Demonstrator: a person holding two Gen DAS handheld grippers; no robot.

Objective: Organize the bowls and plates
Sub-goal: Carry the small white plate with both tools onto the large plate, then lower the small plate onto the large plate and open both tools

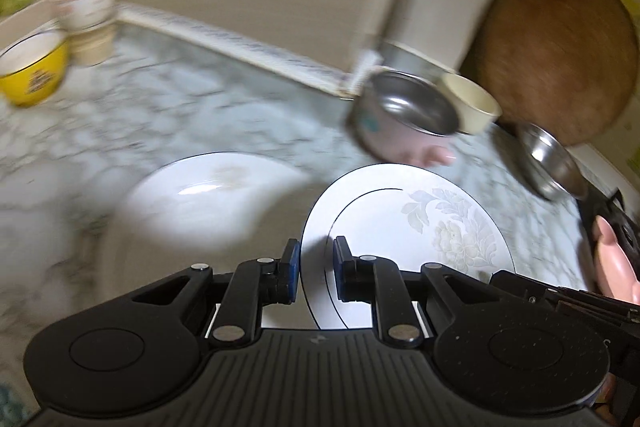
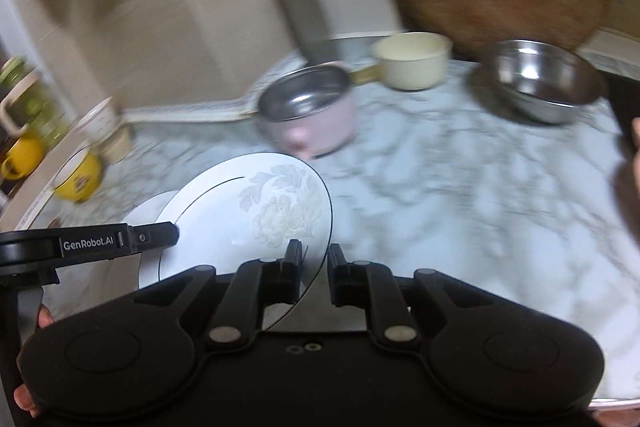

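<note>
Both grippers sit closest to the cameras, and both hold the same flowered plate. Its rim runs between the jaws of the left gripper and the right gripper, each clamped on an opposite edge of the flowered plate. It looks lifted and tilted above the bench, though blur makes this hard to tell for sure.

Going from big to small: the marble bench spreads under everything. A round wooden board leans up behind the plate, far to its right. A plain white plate lies flat on the bench just left of the flowered plate, on the left gripper's side. Behind the flowered plate sit a steel bowl, a pink pot with a shiny inside, and a cream cup. Far to the plate's left are a yellow bowl and a white cup.

What matters most for the next move is that the white plate lies beside and below the flowered one, toward the left gripper. I think the flowered plate would need to travel that way and come down level to stack on top. If it stays tilted, its edge could knock the lower plate.
</note>
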